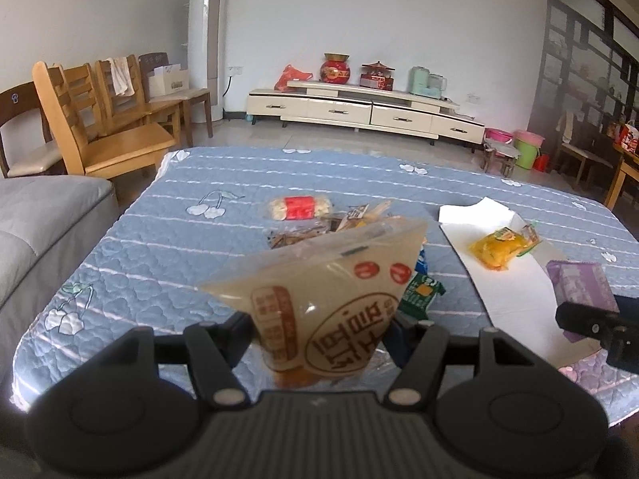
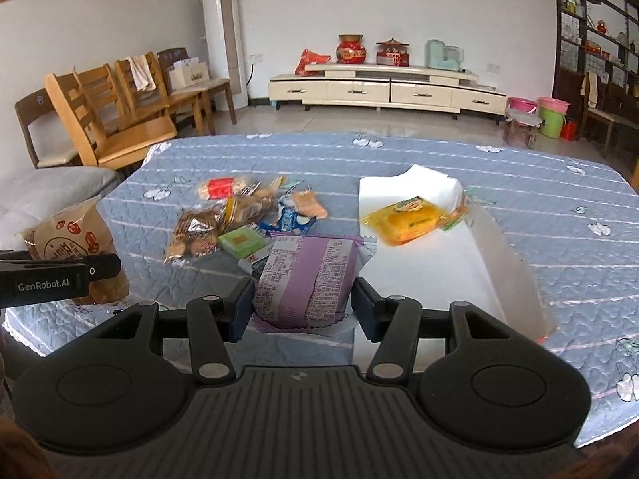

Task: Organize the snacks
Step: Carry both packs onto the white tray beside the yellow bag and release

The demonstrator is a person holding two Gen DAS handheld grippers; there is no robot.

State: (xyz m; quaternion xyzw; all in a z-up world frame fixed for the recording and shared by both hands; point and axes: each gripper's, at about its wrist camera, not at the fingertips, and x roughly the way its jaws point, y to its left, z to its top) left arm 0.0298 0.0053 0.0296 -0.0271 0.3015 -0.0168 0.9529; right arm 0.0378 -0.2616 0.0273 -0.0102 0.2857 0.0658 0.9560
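Snacks, sorted: one yellow packet point(image 2: 407, 219) lies in the white tray point(image 2: 431, 279).
Snacks, in hand: your right gripper point(image 2: 303, 307) clamps a purple packet point(image 2: 307, 279) above the tray's near edge; your left gripper point(image 1: 319, 335) pinches a beige pouch point(image 1: 327, 303) clear of the table.
Snacks, unsorted: a loose pile point(image 2: 239, 219) waits on the blue quilted cloth point(image 2: 559, 207), left of the tray.
Progress, as you may judge it: early, most items left.

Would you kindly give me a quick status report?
Left gripper shut on tan packet. Right gripper shut on purple packet. Yellow packet in white box. Nothing blocking.
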